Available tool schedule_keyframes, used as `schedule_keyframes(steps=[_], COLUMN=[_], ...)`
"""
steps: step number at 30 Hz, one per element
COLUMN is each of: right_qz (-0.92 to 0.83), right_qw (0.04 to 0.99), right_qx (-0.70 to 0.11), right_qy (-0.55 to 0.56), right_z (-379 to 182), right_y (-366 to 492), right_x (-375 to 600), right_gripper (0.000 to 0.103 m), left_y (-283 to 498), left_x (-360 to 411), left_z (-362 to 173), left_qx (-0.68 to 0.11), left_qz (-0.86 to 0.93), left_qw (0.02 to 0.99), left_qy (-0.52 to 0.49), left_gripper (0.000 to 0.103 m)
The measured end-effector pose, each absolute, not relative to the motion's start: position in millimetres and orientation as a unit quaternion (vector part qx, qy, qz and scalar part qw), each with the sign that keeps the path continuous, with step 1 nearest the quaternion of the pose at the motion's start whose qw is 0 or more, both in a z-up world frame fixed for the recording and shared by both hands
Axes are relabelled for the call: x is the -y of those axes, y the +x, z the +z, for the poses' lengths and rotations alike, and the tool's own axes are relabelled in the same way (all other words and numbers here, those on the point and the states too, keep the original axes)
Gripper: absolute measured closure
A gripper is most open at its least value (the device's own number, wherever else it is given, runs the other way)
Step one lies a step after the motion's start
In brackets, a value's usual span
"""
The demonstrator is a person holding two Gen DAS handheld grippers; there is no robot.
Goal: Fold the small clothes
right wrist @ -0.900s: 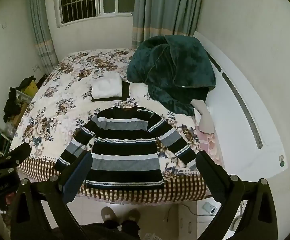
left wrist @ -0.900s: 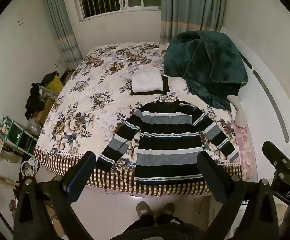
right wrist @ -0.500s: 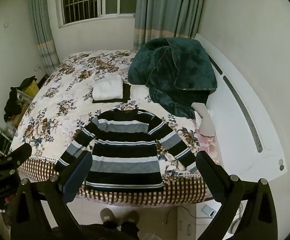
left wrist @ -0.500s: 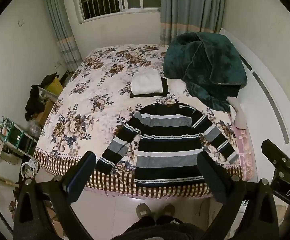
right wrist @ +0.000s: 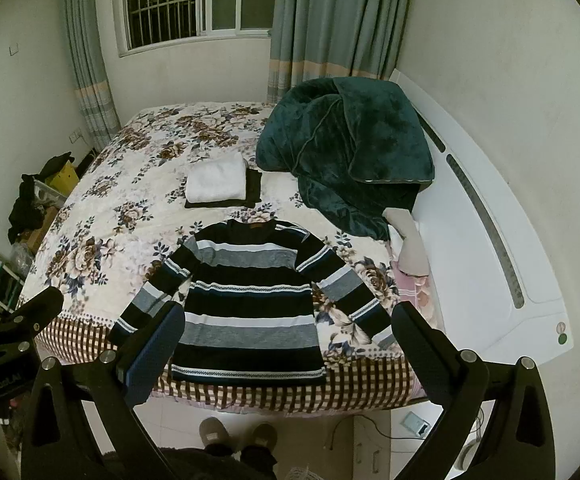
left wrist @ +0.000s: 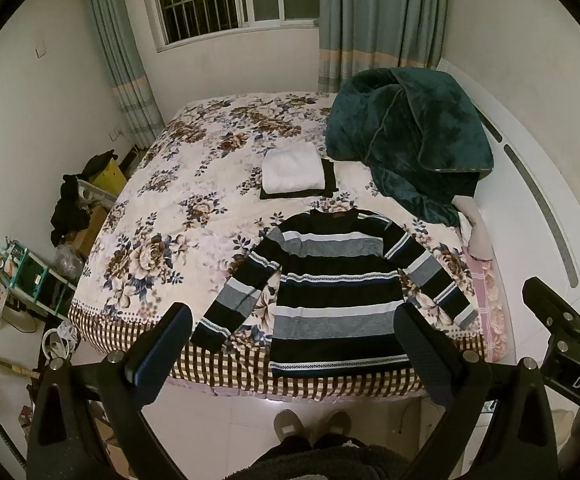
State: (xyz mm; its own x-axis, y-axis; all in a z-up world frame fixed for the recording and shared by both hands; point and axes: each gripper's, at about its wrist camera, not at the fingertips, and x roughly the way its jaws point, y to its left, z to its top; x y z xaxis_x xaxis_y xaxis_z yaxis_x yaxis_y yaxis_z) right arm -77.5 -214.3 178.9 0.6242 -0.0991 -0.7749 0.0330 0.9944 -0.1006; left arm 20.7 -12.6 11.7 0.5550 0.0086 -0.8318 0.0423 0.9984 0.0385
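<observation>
A wide bed with a floral-print cover (left wrist: 162, 248) fills the room. A crumpled dark-green plush blanket (left wrist: 410, 140) lies at its headboard side. A black, grey and white striped knit sweater (left wrist: 330, 292) lies flat at its near edge, sleeves spread. A folded white garment atop a folded black one (left wrist: 292, 170) sits mid-bed. The left gripper (left wrist: 292, 344) and right gripper (right wrist: 288, 340) hover above the near edge, jaws spread wide, empty.

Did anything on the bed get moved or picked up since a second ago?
No. The striped sweater lies flat as before, the white folded cloth and green blanket are unmoved, and the left gripper and right gripper stay open, holding nothing. The view only drifted slightly.
</observation>
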Motion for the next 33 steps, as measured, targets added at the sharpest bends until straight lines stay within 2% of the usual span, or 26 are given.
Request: schedule_keyframes(steps=[33], right_qz=[-0.035], right_qw=[0.903], right_qx=[-0.426], right_qy=[-0.040], right_z=[193], right_y=[-80], right_x=[211], right_gripper=[0.000], left_y=[32], left_x=[15], left_z=[24], left_qx=[-0.462], left_qz=[-0.014], left_qw=[0.886], left_qy=[0.027], left_gripper=[0.000])
